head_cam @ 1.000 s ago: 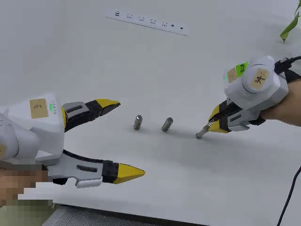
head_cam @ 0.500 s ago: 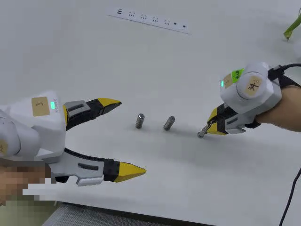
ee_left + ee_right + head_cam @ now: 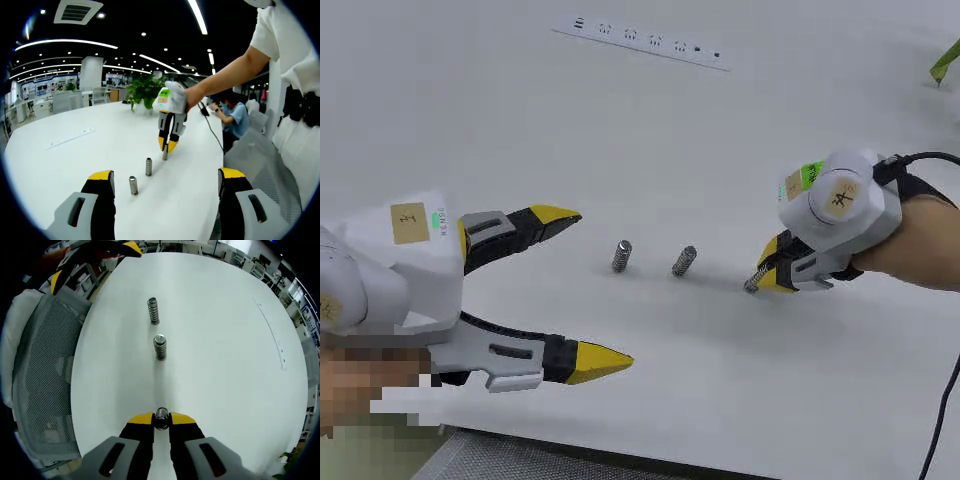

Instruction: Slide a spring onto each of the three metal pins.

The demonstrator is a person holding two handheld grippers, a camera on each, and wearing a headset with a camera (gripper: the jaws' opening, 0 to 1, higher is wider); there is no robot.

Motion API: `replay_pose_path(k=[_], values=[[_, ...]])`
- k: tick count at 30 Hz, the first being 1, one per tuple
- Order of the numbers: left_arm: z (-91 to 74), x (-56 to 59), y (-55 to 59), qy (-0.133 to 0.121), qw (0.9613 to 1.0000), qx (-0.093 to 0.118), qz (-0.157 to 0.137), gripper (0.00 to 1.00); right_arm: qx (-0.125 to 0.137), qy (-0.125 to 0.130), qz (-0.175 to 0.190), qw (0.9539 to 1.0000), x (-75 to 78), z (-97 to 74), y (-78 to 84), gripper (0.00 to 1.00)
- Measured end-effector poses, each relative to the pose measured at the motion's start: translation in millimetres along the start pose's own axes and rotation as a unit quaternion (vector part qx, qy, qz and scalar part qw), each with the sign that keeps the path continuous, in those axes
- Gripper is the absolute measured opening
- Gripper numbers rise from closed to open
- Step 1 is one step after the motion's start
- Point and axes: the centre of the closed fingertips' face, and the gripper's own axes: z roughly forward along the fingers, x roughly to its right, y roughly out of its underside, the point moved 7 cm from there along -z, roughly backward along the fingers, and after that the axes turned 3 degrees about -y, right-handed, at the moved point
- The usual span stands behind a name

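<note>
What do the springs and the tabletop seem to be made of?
Springs, including the one held by the right gripper: likely bare steel, grey coils with bright glints. Tabletop: smooth matte white, perhaps laminate; no grain visible.

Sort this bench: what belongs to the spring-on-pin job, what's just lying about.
Job: leftmost spring-wrapped metal pin; middle spring-wrapped metal pin; third spring-wrapped pin, clamped in right tool; open left tool.
Lying about: long white power strip; green plant leaf.

Shiny metal springs (image 3: 684, 261), matt table (image 3: 620, 130)
</note>
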Motion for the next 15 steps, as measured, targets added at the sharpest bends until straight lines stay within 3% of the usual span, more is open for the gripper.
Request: replay_pose_path(k=[15], values=[[-1.1, -0.8, -0.1, -0.001, 1.0, -0.003, 0.001, 0.86, 0.001, 0.0, 0.002, 1.0, -1.1, 5.9, 1.6, 0.12]])
